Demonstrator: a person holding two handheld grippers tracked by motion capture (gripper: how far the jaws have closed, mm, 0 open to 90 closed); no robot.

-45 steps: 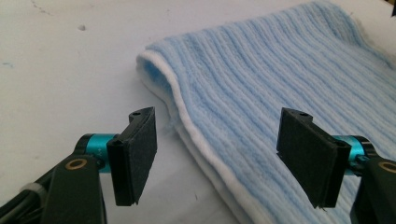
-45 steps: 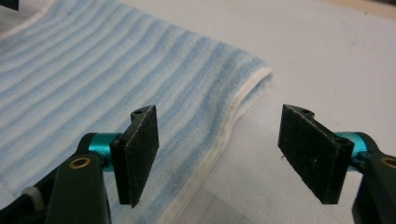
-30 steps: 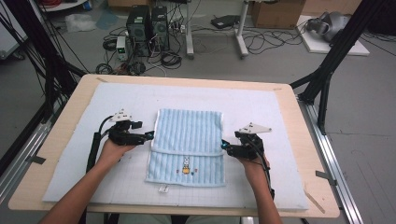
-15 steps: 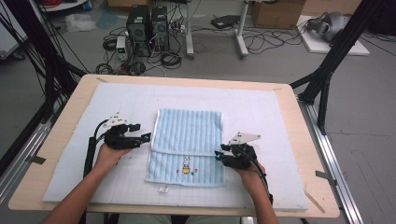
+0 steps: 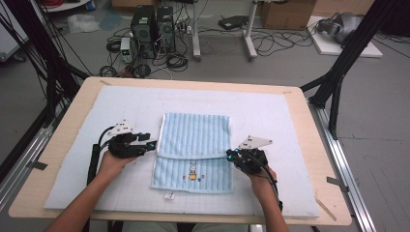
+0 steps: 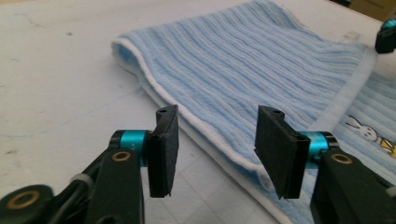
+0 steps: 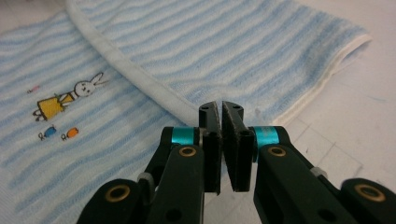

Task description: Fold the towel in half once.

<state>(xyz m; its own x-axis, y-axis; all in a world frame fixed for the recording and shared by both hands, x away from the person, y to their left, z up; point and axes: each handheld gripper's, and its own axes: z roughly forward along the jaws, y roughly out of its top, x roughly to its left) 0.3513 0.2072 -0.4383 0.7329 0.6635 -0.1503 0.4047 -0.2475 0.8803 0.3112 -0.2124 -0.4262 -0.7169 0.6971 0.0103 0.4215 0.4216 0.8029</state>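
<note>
A light blue striped towel (image 5: pixel 196 137) lies on the mat with its far part folded down over the near part. A small rabbit picture (image 5: pixel 192 170) marks the near layer. My left gripper (image 5: pixel 153 144) sits at the towel's left edge. Its jaws stand open in the left gripper view (image 6: pixel 215 140), with the folded white hem (image 6: pixel 205 130) just beyond them. My right gripper (image 5: pixel 228 155) rests at the towel's right edge near the fold. In the right gripper view (image 7: pixel 220 109) its jaws are shut and I see no cloth between them; the towel (image 7: pixel 210 42) lies just ahead.
A pale mat (image 5: pixel 290 125) covers most of the wooden table (image 5: pixel 312 145). Black frame legs (image 5: pixel 338 82) stand at the table's right and left. Computer cases (image 5: pixel 150 24) and loose cables lie on the floor beyond the far edge.
My right gripper has moved nearer to the person and leftward, up to the towel's right edge. The left gripper has barely shifted. The towel lies as before.
</note>
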